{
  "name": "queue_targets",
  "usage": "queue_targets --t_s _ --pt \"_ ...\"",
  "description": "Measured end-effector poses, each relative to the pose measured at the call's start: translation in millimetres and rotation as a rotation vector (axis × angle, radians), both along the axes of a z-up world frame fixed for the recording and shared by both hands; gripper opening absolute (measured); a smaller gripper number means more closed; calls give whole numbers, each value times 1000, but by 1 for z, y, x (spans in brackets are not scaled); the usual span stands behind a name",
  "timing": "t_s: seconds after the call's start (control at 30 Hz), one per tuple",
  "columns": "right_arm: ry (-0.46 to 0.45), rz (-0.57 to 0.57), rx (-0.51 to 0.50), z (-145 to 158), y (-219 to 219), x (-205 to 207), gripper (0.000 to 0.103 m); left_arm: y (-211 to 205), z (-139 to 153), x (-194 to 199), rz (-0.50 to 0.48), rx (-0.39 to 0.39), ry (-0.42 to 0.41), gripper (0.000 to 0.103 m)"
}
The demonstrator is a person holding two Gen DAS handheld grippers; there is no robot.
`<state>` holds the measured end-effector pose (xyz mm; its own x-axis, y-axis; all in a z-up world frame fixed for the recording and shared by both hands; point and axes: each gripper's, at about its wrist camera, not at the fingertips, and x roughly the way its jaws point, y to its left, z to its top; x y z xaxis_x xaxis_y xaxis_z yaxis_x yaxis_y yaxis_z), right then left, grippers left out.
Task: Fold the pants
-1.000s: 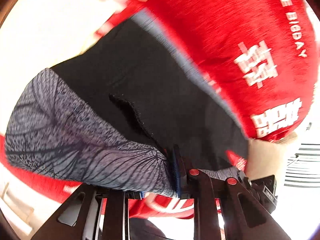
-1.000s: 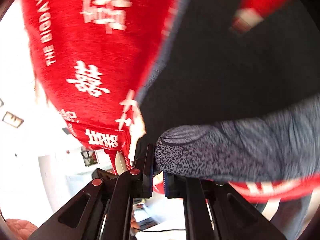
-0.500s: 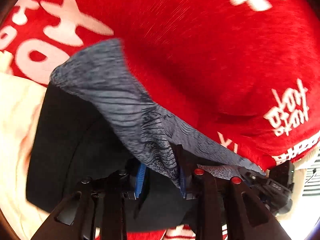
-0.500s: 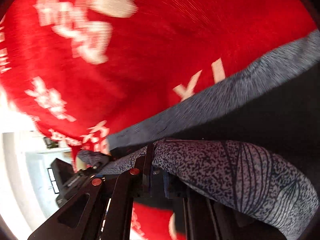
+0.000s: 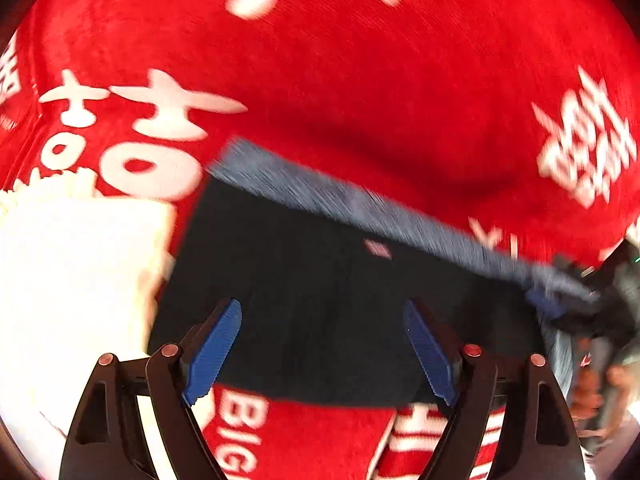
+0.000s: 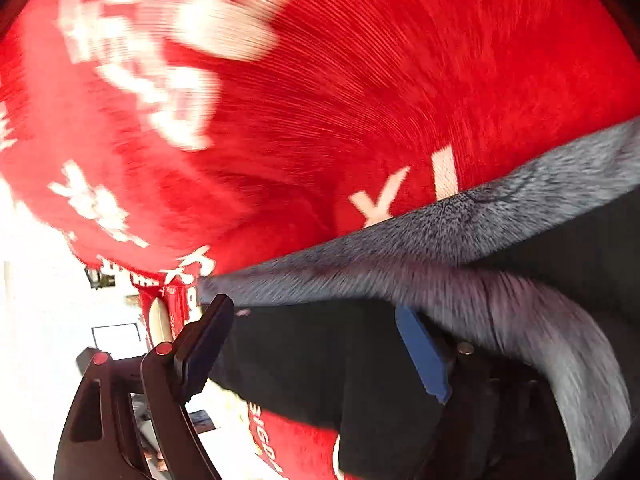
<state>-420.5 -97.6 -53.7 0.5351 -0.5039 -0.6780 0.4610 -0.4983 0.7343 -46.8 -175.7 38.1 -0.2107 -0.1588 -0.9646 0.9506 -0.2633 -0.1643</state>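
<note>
Jaws of both the left gripper [image 5: 322,352] and right gripper [image 6: 320,350] are opening, pinching nothing; lift clear so the pants [image 5: 340,304] stay flat on the red blanket [image 5: 360,80].

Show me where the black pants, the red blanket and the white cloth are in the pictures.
black pants [image 5: 340,304]: left wrist view, on the flat black panel.
red blanket [image 5: 360,80]: left wrist view, on bare red pile above the pants.
white cloth [image 5: 72,272]: left wrist view, on its middle, left of the pants.

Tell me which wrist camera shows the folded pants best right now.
The left wrist view: the pants lie whole on the red cloth, grey waistband along the far edge. The right wrist view shows only one end, part of it draped over a finger.
</note>
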Motion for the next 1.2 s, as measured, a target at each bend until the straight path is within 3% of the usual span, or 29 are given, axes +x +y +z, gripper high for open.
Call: queue_targets --t_s 0.1,0.27,0.53,0.73,0.9,0.97,1.0,1.2 --pt "93 13 29 30 36 -1 86 33 -9 -29 -66 48 8 84" --pt "263 -16 105 61 146 -10 86 104 -8 -99 -208 112 41 84" --pt "285 -170 272 61 325 -34 86 209 -11 -188 -407 216 90 84" --pt "254 -352 365 44 429 -43 85 243 -20 -225 -528 229 90 84" --pt "245 -451 315 31 463 -39 72 249 -25 -231 -567 225 93 84" --pt "222 -462 281 23 468 -37 55 250 -24 -225 -571 226 106 84" --pt "224 -462 272 22 466 -35 52 252 -23 -224 -578 222 107 84" --pt "208 -457 190 20 450 -29 51 261 -25 -232 -602 208 124 84"
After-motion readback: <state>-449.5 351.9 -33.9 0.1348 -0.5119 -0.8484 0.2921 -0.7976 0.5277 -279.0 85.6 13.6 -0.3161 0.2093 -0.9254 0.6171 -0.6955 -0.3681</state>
